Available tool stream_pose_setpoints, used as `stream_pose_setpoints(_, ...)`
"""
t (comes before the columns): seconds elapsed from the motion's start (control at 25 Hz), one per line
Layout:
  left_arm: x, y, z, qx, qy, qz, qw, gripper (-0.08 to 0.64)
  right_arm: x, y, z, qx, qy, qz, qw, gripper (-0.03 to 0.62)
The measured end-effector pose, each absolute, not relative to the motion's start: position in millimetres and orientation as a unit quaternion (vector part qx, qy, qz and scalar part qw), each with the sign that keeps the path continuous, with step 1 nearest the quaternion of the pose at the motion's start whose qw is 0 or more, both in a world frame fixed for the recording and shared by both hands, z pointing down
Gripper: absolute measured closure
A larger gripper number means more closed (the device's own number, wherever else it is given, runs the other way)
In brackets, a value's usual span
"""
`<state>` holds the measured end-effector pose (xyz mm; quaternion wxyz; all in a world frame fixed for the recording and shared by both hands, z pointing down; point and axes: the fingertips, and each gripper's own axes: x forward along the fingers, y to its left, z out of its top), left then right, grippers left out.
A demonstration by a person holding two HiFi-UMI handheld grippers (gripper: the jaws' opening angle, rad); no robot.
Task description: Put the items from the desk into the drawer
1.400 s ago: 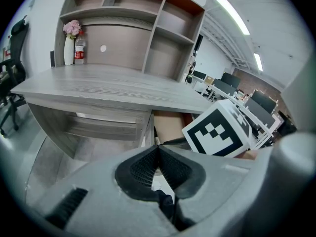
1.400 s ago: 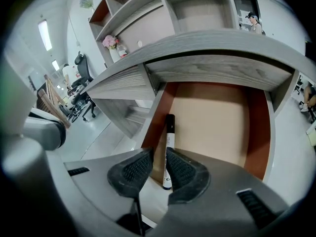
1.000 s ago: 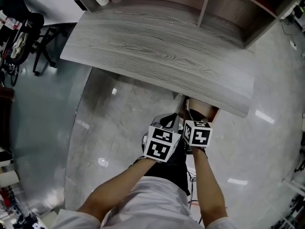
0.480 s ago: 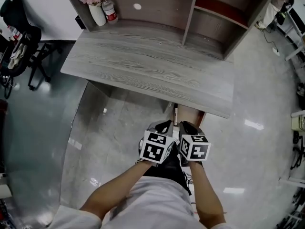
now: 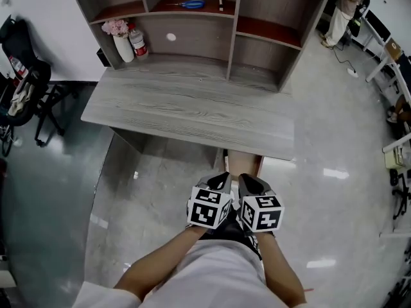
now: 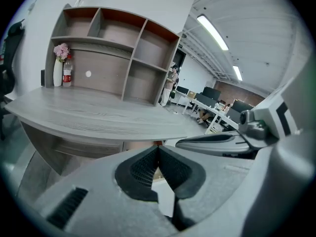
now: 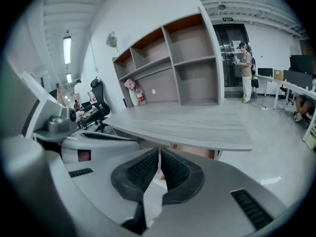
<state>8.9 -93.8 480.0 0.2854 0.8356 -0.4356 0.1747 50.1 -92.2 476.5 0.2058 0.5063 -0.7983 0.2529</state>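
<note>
White shirt (image 5: 212, 278), grey left tool (image 6: 158, 149), grey right tool (image 7: 159, 154), black-and-white marker cubes (image 5: 209, 208).

Vase (image 5: 122, 47), bottle (image 5: 137, 43) on desk (image 5: 192, 115)

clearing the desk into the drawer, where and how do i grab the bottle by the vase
Probably round the bottle body, coming in level from the front-right: it stands upright, the vase sits close on its left, and the shelf back is behind it.

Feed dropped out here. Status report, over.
Left gripper and right gripper shut, empty, side by side short of the desk. Vase and bottle at its back left, untouched. Nothing in the way.
</note>
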Motion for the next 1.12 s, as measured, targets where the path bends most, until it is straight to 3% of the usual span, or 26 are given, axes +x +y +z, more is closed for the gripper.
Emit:
stream_pose_setpoints(0.28,6,-80,454,0.842,-0.442,0.161,0.266,0.557,48,-73,443,0.504,-0.813,0.236,0.172,0.588)
stream_pose_setpoints(1.12,12,-64,437,0.856,-0.428,0.164,0.239,0.557,43,-58,425,0.510,-0.821,0.199,0.164,0.591)
